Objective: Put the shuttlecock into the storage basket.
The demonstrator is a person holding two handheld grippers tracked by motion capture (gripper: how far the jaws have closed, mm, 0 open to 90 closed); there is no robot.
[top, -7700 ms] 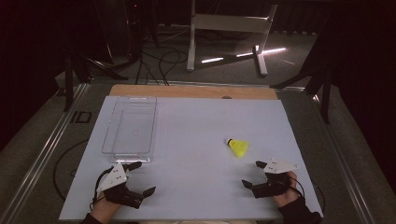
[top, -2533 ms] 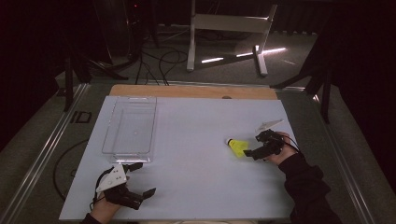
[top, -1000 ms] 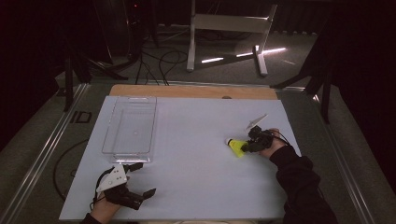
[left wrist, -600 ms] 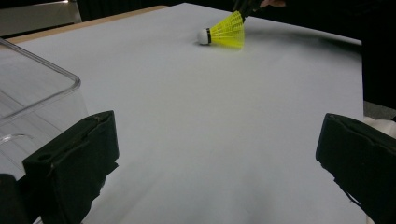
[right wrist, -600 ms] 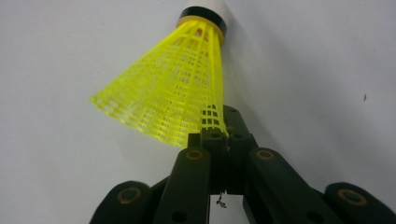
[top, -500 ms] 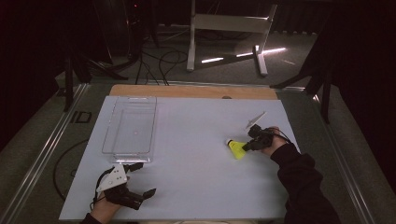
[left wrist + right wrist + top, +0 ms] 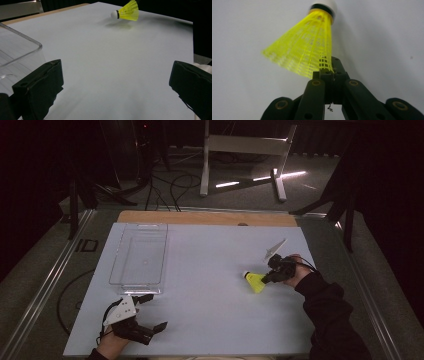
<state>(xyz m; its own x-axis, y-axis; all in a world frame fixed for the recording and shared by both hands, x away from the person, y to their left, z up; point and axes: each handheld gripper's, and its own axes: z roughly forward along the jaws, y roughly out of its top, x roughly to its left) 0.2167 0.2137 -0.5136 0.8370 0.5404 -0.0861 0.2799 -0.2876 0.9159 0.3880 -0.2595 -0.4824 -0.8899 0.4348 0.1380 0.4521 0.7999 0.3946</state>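
Shuttlecock first: the yellow plastic mesh shuttlecock with a white cork tip (image 7: 254,281) sits on the right half of the white table sheet (image 7: 210,270), well in from the right edge and about midway between the near and far edges. The right gripper (image 7: 267,277) has its jaws pressed together on the rim of the yellow skirt; in the right gripper view the pads meet on a small patch of mesh (image 7: 325,65) while the cork points away from the claw, toward the middle of the sheet. The jaws have just been closing, with the skirt between them. Whether the shuttlecock touches the sheet or hangs just above it I cannot tell.

The left gripper (image 7: 147,312) rests near the front left corner of the sheet, jaws spread wide apart with nothing between them. Just beyond it stands the clear rectangular plastic bin (image 7: 139,257), its long sides running away from the person, its near rim close to the left claw and its left wall close to the sheet's left edge.

Between bin and shuttlecock lies a broad bare stretch of white sheet, open for moving across. A strip of wooden tabletop (image 7: 210,217) shows past the far edge.
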